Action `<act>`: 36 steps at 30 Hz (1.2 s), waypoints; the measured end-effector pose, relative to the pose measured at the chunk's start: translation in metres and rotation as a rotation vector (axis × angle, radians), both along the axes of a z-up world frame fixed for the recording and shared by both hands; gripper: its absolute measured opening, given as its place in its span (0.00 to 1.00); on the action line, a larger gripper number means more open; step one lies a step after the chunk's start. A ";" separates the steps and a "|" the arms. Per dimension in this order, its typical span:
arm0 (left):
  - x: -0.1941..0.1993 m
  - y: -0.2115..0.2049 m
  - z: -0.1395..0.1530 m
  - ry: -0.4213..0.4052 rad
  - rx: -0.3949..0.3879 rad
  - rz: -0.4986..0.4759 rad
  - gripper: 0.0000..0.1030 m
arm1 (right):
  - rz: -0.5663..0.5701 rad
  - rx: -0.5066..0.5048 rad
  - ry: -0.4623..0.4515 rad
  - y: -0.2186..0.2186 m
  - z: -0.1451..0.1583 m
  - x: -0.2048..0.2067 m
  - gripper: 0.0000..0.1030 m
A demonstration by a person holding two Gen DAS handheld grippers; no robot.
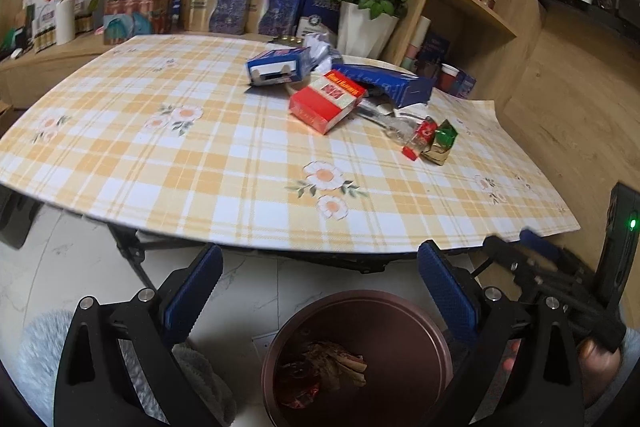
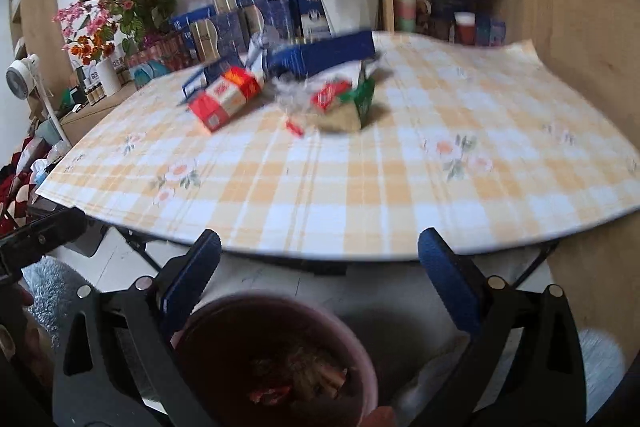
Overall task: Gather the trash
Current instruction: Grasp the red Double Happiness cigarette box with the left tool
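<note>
Left gripper (image 1: 320,291) and right gripper (image 2: 320,283): jaws apart, empty, above brown bin (image 1: 436,335) at frame bottom. Table (image 1: 200,163), upper centre: red carton (image 1: 326,101), blue boxes (image 1: 278,67), probably foil wrappers (image 1: 438,143).

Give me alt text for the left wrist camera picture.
An open left gripper hovers above a brown bin with some trash inside, short of a table in a yellow checked cloth. On the table lie a red box, two blue boxes and wrappers.
</note>
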State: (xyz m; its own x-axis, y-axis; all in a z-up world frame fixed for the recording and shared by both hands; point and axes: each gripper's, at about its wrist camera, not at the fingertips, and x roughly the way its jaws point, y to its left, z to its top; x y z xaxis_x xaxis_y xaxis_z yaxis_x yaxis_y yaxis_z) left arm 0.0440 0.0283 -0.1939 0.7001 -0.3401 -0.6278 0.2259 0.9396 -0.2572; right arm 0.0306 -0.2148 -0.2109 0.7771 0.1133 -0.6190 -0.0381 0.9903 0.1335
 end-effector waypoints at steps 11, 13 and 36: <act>0.074 -0.032 0.033 -0.054 0.082 -0.143 0.93 | 0.005 -0.080 0.028 -0.029 0.027 0.058 0.94; 0.099 -0.041 0.035 -0.067 0.105 -0.179 0.86 | -0.004 -0.052 0.037 -0.037 0.027 0.069 0.94; 0.234 -0.089 -0.011 0.093 0.283 -0.286 0.57 | 0.030 0.210 0.143 -0.065 0.008 0.156 0.55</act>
